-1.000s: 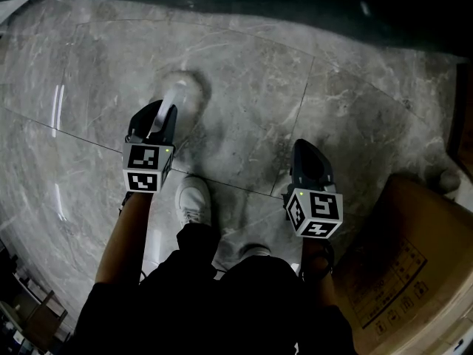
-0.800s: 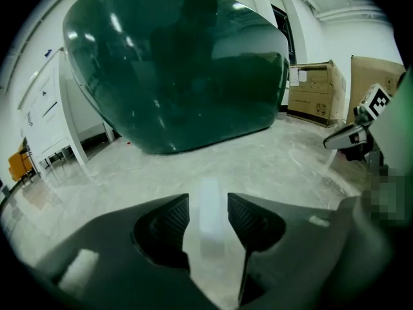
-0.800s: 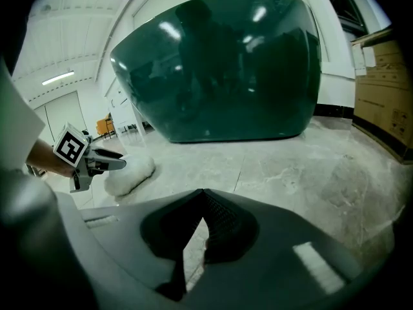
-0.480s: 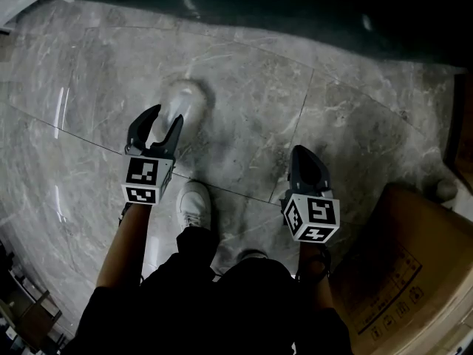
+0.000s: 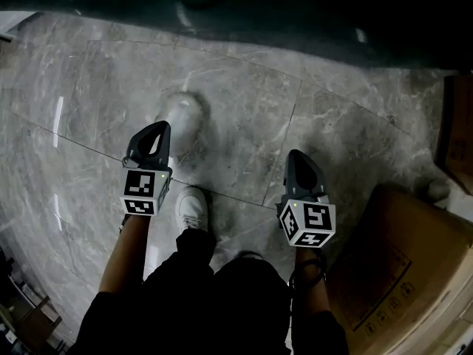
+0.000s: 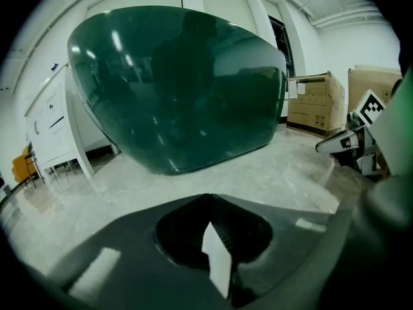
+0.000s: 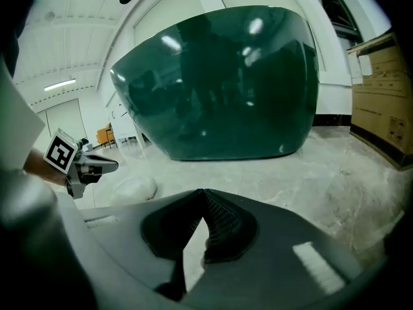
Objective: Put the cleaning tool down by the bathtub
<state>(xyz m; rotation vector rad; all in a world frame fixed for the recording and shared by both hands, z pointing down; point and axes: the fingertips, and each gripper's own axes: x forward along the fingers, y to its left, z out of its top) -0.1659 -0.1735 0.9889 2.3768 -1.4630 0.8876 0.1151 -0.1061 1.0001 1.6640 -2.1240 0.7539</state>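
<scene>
The cleaning tool (image 5: pixel 181 115), a white rounded pad, lies on the grey marble floor just ahead of my left gripper (image 5: pixel 162 129) and apart from it. The right gripper view shows this tool (image 7: pixel 132 189) on the floor, short of the bathtub (image 7: pixel 219 82). My left gripper (image 6: pixel 208 197) is shut, its jaws meeting with nothing between them. My right gripper (image 5: pixel 295 155) hangs to the right, also shut and empty (image 7: pixel 203 192). The dark green bathtub (image 6: pixel 174 89) stands straight ahead and runs as a dark band across the top of the head view (image 5: pixel 259 6).
Cardboard boxes stand to the right (image 5: pixel 399 265) and against the far wall (image 6: pixel 316 102). A white cabinet (image 6: pixel 51 128) is left of the tub. The person's white shoe (image 5: pixel 194 204) is on the floor between the grippers. Marble floor (image 5: pixel 244 102) stretches up to the tub.
One second ago my left gripper held the white tool's handle. It opened, left the tool on the floor, then shut and drew back slightly. The right gripper barely moved.
</scene>
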